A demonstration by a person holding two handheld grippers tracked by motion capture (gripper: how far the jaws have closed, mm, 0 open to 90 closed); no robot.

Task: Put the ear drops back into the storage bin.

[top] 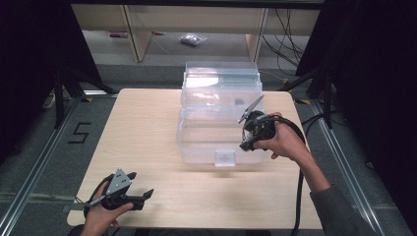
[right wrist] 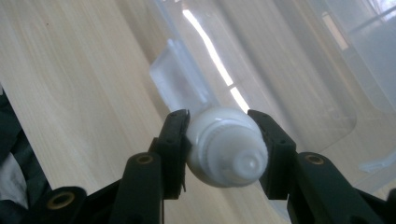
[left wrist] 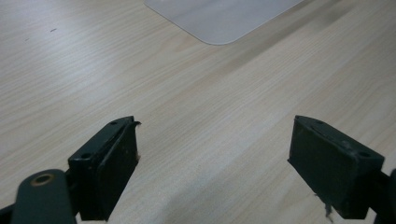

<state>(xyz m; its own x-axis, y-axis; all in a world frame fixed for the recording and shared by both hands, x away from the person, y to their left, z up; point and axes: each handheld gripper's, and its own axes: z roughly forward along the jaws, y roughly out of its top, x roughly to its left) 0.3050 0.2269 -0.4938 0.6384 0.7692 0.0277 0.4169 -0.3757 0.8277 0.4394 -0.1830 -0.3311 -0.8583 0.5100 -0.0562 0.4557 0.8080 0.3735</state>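
- The right gripper (right wrist: 219,140) is clenched on a small white rounded plastic bottle (right wrist: 226,147), its nozzle end pointing back toward the gripper's camera.
- The clear plastic lidded storage box (top: 219,120) lies just beyond and below that gripper.
- The left gripper (left wrist: 212,163), released and holding nothing, hovers over the pale wooden counter (top: 147,128), farther from the box.
- The room beyond is dim.

Even overhead light falls on the pale wooden worktop (top: 147,137), while the surroundings beyond its edges sink into near black. Glare whitens the raised lid of the clear plastic storage box (top: 219,118) at the worktop's far side, and a bright streak runs along its wall in the right gripper view. There the small white round plastic bottle (right wrist: 226,147) is soft and overexposed.
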